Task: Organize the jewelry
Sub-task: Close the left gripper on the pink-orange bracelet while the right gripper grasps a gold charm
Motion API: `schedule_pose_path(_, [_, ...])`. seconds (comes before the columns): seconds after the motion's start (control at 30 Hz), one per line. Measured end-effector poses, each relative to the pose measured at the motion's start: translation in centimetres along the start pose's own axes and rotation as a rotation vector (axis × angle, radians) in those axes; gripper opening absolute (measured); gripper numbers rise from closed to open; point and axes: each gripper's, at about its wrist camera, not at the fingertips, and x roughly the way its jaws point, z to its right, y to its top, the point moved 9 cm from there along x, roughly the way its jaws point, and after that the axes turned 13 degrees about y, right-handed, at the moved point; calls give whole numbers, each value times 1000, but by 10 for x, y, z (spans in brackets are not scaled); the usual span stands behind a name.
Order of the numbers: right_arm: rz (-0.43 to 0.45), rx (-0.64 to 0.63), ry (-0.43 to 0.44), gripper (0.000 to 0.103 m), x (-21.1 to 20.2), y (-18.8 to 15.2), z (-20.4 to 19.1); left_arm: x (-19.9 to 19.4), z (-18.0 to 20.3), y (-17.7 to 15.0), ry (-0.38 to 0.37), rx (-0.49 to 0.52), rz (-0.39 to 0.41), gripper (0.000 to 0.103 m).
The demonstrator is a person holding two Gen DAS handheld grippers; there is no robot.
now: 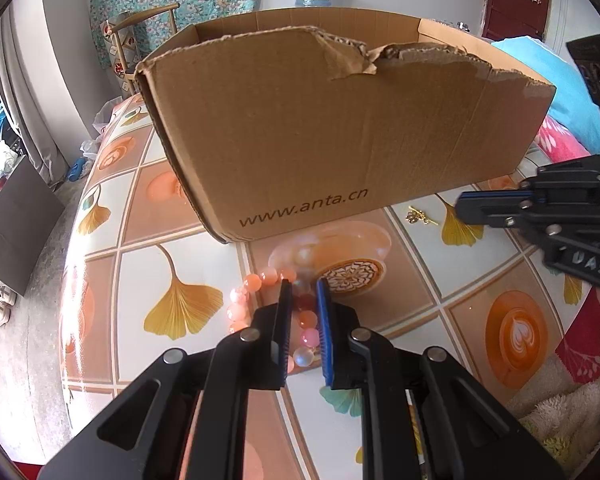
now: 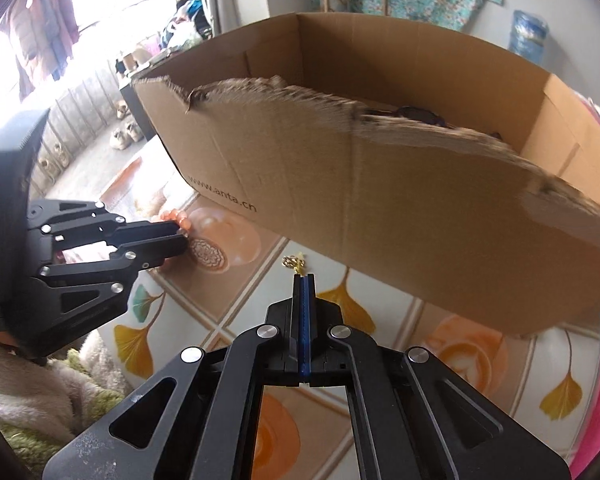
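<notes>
A bracelet of orange and pink beads (image 1: 256, 284) lies on the patterned table in front of the cardboard box (image 1: 340, 128). My left gripper (image 1: 304, 286) straddles one side of the bracelet, jaws narrowly apart with beads between them. It also shows in the right wrist view (image 2: 178, 240) at the beads (image 2: 172, 216). A small gold ornament (image 1: 418, 216) lies by the box, also in the right wrist view (image 2: 294, 262). My right gripper (image 2: 304, 278) is shut and empty, just short of the ornament. Dark items (image 2: 416, 114) lie inside the box (image 2: 380, 184).
The box has a torn front wall and "www.anta.cn" printed on it. The table (image 1: 172, 216) carries a cloth with ginkgo leaves and coffee cups. A fluffy cloth (image 2: 40, 392) lies at the near edge. A blue and pink bundle (image 1: 556, 120) sits beside the box.
</notes>
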Motion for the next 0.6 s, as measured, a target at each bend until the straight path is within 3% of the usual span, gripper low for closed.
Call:
schedule_pose_path(0.2, [11, 48, 21, 3, -6, -2, 5, 0, 0, 0, 6, 2, -1, 12])
schedule_pose_path(0.27, [3, 41, 36, 14, 2, 4, 3, -1, 0, 0, 6, 1, -1, 12])
schedule_pose_path(0.3, [6, 21, 27, 25, 4, 6, 1, -1, 0, 0, 6, 2, -1, 12])
schedule_pose_path(0.33, [6, 4, 21, 26, 6, 6, 0, -1, 0, 0, 7, 3, -1, 12])
schedule_pose_path(0.47, [-15, -52, 7, 26, 20, 12, -2, -3, 2, 0, 13, 8, -1, 12])
schedule_pose_path(0.6, [-47, -81, 4, 15, 33, 15, -6, -3, 3, 0, 16, 11, 0, 12])
